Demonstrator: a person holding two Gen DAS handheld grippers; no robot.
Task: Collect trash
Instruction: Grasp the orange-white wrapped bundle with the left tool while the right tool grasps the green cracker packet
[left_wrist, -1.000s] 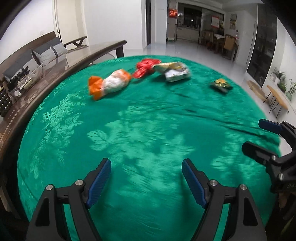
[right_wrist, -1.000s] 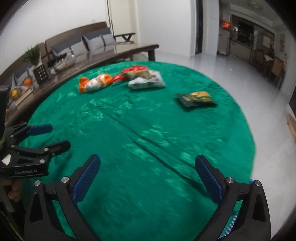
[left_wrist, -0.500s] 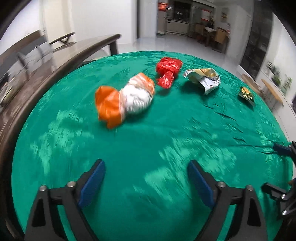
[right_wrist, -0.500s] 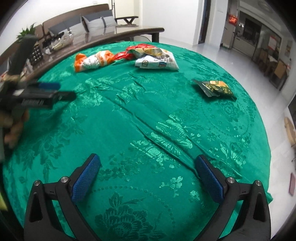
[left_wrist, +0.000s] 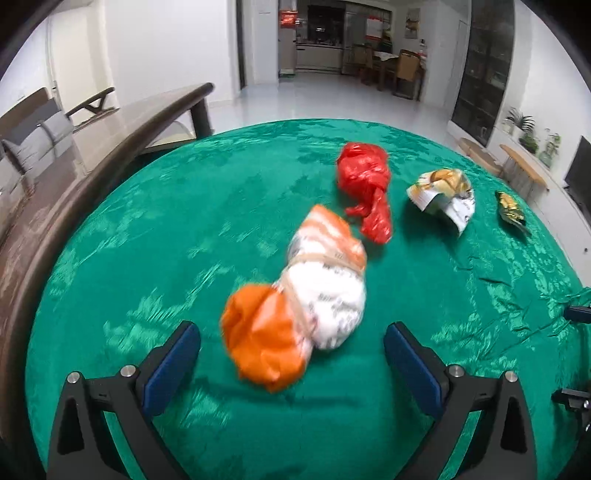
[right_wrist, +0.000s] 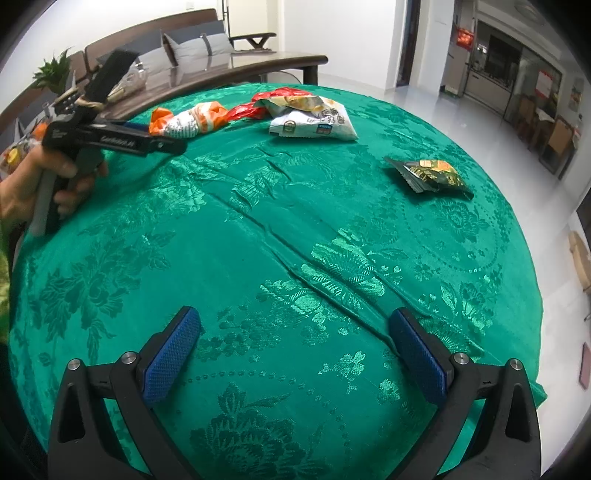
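Left gripper (left_wrist: 291, 343): fingers spread wide, having just been opening; the near orange end of the orange-and-white bag lay between the blue pads, which were not pressing on it.
Right gripper (right_wrist: 295, 343): fingers released and wide apart above bare green tablecloth (right_wrist: 258, 240); nothing lay between them.
Orange-and-white bag (left_wrist: 299, 299): crumpled, lying on the cloth-covered counter, nearest of the trash in the left wrist view.
Red plastic bag (left_wrist: 365, 184): twisted, just beyond the orange-and-white bag.
White snack packet (left_wrist: 443, 195): opened, to the right of the red plastic bag.
Dark green wrapper (right_wrist: 428, 177): lying flat near the counter's right edge, well apart from the other items.
Hand (right_wrist: 26, 184): holding the left gripper's handle at the counter's left edge.
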